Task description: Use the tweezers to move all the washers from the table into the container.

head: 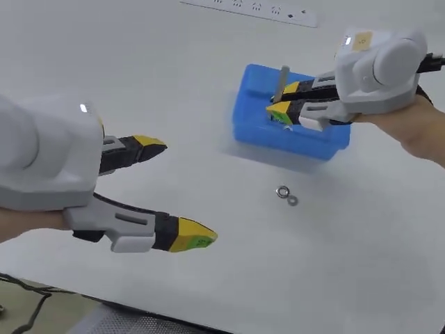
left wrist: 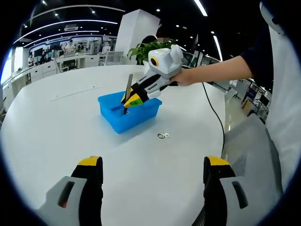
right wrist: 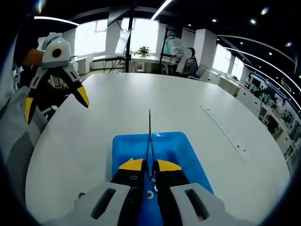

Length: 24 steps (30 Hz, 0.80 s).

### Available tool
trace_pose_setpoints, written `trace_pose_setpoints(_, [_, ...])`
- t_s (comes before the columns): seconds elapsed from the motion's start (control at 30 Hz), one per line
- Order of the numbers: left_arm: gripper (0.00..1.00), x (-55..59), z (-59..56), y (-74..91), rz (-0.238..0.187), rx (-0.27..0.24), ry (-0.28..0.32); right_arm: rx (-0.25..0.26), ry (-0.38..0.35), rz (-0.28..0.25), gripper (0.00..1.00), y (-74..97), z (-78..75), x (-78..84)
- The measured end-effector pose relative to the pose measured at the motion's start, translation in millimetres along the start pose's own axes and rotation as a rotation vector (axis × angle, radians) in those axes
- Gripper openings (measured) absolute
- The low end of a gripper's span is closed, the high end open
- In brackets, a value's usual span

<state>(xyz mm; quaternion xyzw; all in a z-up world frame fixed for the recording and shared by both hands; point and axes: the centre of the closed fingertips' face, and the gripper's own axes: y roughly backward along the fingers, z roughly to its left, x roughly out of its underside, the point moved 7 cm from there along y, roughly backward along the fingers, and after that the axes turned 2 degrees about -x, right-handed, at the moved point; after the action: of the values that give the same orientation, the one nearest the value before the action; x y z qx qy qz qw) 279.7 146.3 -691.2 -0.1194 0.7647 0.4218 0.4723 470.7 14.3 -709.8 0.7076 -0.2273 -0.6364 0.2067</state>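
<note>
Over the blue container point(head: 257, 132) at far right of the white table point(head: 348, 264), the right gripper point(head: 281, 111) clamps the tweezers point(head: 281, 82), two washers point(head: 286, 195) lying just nearer, while the left gripper point(head: 179, 193) hovers wide open at near left.

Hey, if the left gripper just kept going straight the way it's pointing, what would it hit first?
Likely the white table, at or just short of the two washers, which lie nearly dead ahead of the left gripper. The blue container sits further on; depth is unclear.
</note>
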Motion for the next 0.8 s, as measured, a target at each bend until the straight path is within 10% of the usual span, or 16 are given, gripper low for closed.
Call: trace_pose_setpoints(0.8, [0.91, -24.3, 19.3, -5.5, -0.029, -0.009, -0.065, -0.028, 0.034, 0.017, 0.08, 2.5, 3.7, -5.4])
